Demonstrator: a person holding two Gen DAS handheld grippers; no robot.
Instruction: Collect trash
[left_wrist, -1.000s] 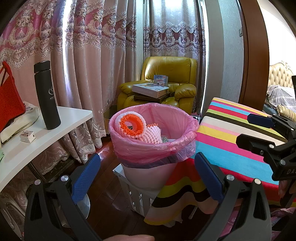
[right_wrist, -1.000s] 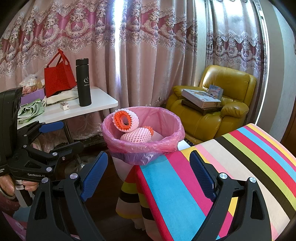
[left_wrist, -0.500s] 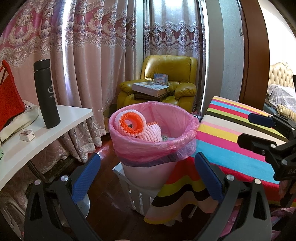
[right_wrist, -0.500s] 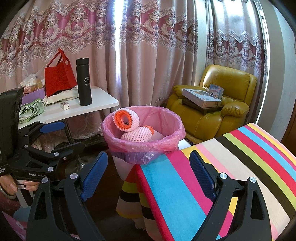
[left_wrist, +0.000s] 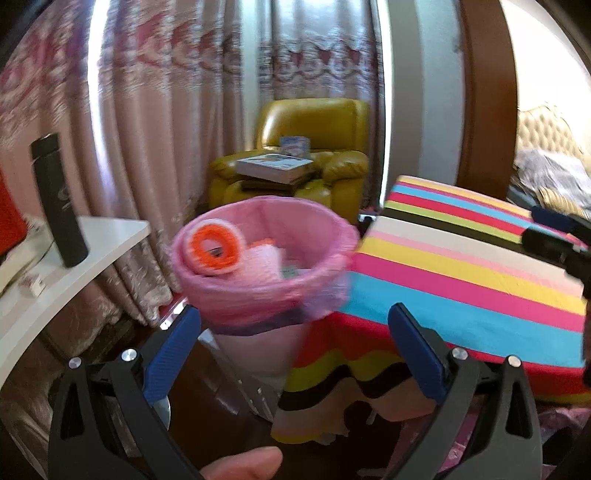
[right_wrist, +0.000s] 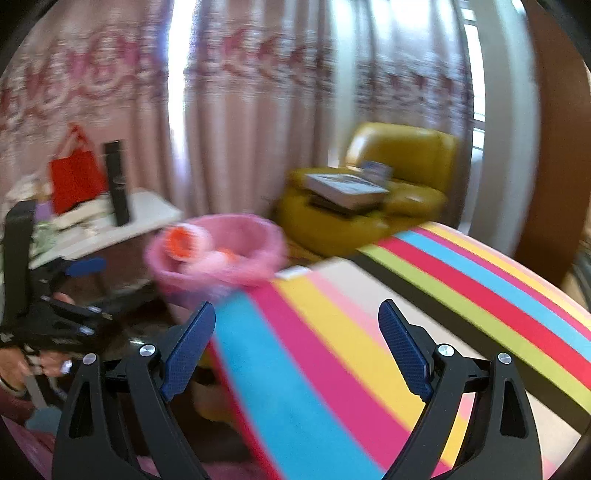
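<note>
Both pairs of tongs are spread wide and empty, your left tongs (left_wrist: 293, 350) aimed slightly down at the pink-lined plastic waste bin (left_wrist: 264, 258), which stands just beside the corner of the rainbow-striped cloth-covered bench (left_wrist: 461, 266) with the orange-and-white foam fruit nets (left_wrist: 216, 245) already sitting inside. Your right tongs (right_wrist: 297, 345) hang angled down over the striped top, where no trash shows, so I'd look around slowly for any leftover scrap. Both views are blurred; steady your wrists before committing to a pick.
</note>
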